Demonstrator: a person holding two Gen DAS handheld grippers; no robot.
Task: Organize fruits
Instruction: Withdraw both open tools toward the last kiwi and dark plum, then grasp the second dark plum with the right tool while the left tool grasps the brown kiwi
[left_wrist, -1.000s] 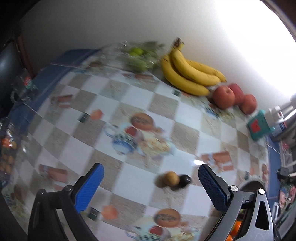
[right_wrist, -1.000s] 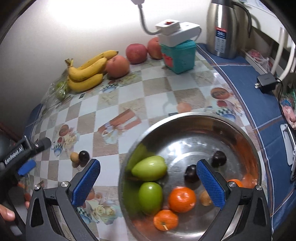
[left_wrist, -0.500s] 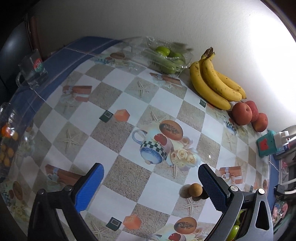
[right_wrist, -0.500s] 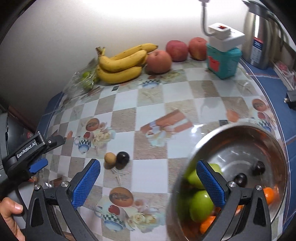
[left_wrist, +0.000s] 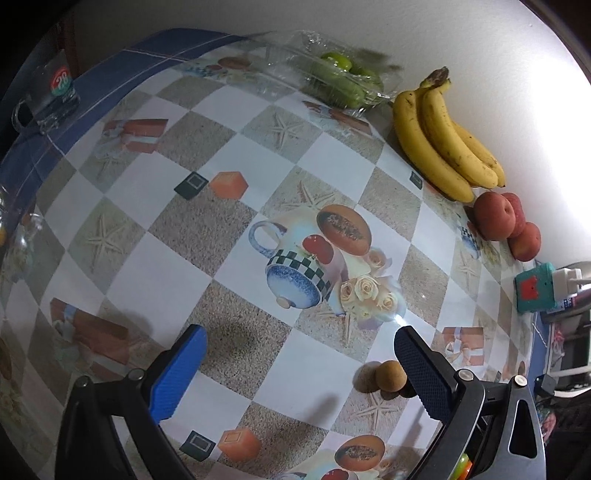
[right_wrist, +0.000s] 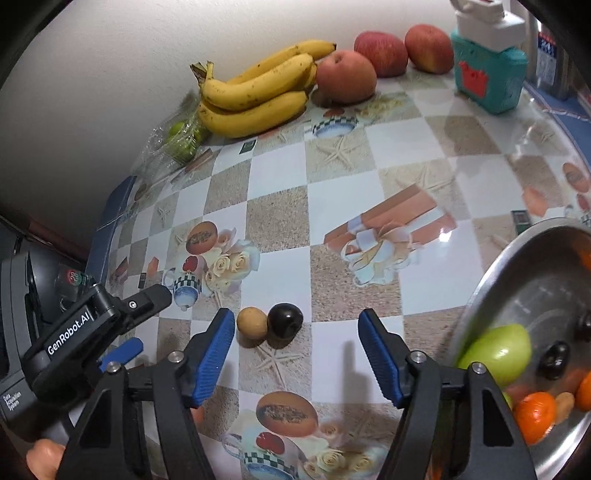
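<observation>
A small tan round fruit (right_wrist: 252, 322) and a dark plum-like fruit (right_wrist: 284, 320) lie touching on the checked tablecloth. My right gripper (right_wrist: 297, 354) hovers just before them, and its jaws are closing. The two fruits sit ahead of the gap, nearer the left finger, and no pad touches them. At the right stands the steel bowl (right_wrist: 491, 266), holding green fruit (right_wrist: 498, 352), oranges (right_wrist: 533, 413) and a dark fruit (right_wrist: 554, 354). My left gripper (left_wrist: 301, 365) is open over bare cloth, with the tan fruit (left_wrist: 390, 374) beside its right finger.
Along the wall lie bananas (right_wrist: 258, 92), red apples (right_wrist: 345, 75) and a plastic bag of green fruit (right_wrist: 181, 140). A teal box (right_wrist: 487, 74) with a white plug on top stands at the back right. A glass mug (left_wrist: 51, 99) sits at the far left edge.
The right gripper has swung left from above the bowl to the two small fruits, and its jaws have narrowed. The left gripper has sunk closer to the cloth; the tan fruit now sits by its right finger.
</observation>
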